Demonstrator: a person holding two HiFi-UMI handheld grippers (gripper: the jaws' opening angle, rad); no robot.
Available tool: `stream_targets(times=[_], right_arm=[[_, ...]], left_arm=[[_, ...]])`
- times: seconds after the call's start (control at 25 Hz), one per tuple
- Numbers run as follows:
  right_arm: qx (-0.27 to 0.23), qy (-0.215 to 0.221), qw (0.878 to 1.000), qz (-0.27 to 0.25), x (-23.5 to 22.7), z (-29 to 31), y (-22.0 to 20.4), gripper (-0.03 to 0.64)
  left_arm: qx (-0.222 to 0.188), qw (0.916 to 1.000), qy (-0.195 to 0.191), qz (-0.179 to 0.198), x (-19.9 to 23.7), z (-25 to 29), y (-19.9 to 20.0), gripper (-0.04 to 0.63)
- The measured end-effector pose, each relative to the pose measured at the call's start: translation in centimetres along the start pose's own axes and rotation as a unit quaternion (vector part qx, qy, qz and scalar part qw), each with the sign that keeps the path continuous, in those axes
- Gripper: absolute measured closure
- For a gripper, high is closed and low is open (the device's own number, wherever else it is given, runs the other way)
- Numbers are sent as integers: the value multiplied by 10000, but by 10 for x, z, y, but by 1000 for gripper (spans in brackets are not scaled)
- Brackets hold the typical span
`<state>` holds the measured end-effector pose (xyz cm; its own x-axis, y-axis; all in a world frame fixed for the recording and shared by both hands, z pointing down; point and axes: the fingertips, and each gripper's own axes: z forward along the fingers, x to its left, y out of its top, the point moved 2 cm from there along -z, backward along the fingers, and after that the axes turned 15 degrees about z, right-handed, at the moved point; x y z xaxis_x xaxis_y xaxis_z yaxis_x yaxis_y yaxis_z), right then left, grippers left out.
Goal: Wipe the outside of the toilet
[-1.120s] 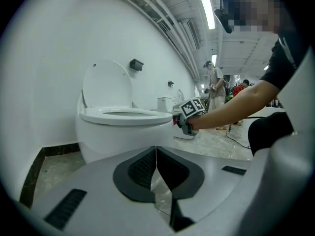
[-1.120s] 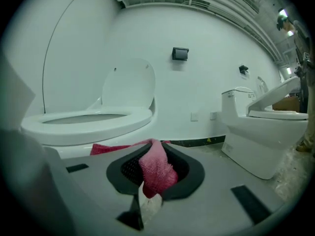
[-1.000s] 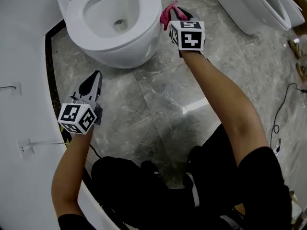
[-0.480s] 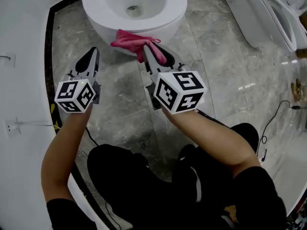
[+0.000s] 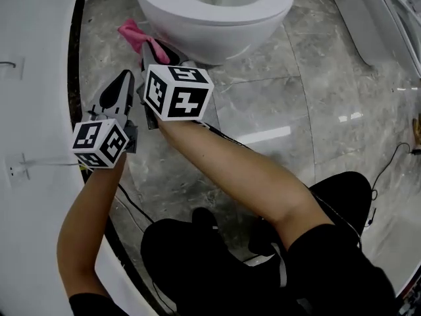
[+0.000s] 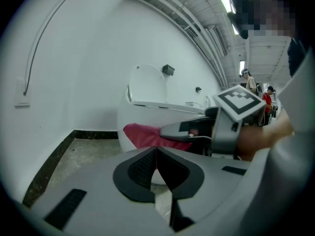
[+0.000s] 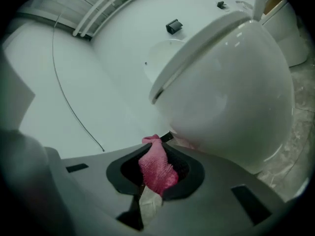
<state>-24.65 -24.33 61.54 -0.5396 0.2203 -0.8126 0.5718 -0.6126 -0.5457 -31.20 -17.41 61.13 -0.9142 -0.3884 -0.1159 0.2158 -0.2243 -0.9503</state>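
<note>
- Grey stone floor (image 5: 263, 104) runs all round the toilet; a white curved wall (image 5: 33, 78) stands close on the toilet's left as the head view shows it.
- Toilet (image 5: 217, 25): white bowl, seat down, lid up. The bowl's outside shows glossy and unmarked in the right gripper view (image 7: 231, 97).
- Right gripper (image 5: 150, 50): low, just beside the toilet's left flank, in the gap between bowl and wall. Its tongs are clamped on the cloth, which bunches between them in the right gripper view.
- Left gripper (image 5: 123, 79): in front of the toilet and to its left, near but not touching it. Tongs pressed together, nothing between them. It looks idle.
- Pink cloth (image 5: 135, 35): low at the toilet's left flank, near the base. The left gripper view shows it (image 6: 140, 134) lying against the lower bowl, though firm contact is hard to confirm.
- Change: a second ago the cloth was at the toilet's right flank, half a second ago under the front of the bowl, now on the left. The left gripper has barely shifted.
- Reading: one sweep has gone round the lower front of the bowl, right to left. The rear, the upper rim and the base are probably still to do.
</note>
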Motion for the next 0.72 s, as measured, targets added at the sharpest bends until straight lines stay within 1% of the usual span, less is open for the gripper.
stream_targets(times=[0.08, 0.24, 0.36, 0.48, 0.6, 0.72], right_arm=[[-31, -100, 9998, 169, -8, 13, -6, 541], [-252, -176, 9965, 779, -22, 23, -2, 541], [-411, -197, 9940, 999, -30, 21, 5, 541], [-480, -161, 9922, 1144, -34, 15, 9, 541], [-580, -141, 9883, 1402, -38, 2, 13, 541], [-600, -127, 9860, 1553, -43, -13, 16, 541]], left_arm=[[69, 10000, 2, 45, 1, -5, -9, 578], [169, 9998, 44, 7, 9, -9, -23, 578], [195, 9998, 27, -21, 10, -8, -27, 578], [128, 9999, -83, 58, 7, 2, -22, 578], [-15, 9998, -190, 60, 3, 17, -11, 578], [-123, 9994, -308, 94, -4, 30, -4, 578]])
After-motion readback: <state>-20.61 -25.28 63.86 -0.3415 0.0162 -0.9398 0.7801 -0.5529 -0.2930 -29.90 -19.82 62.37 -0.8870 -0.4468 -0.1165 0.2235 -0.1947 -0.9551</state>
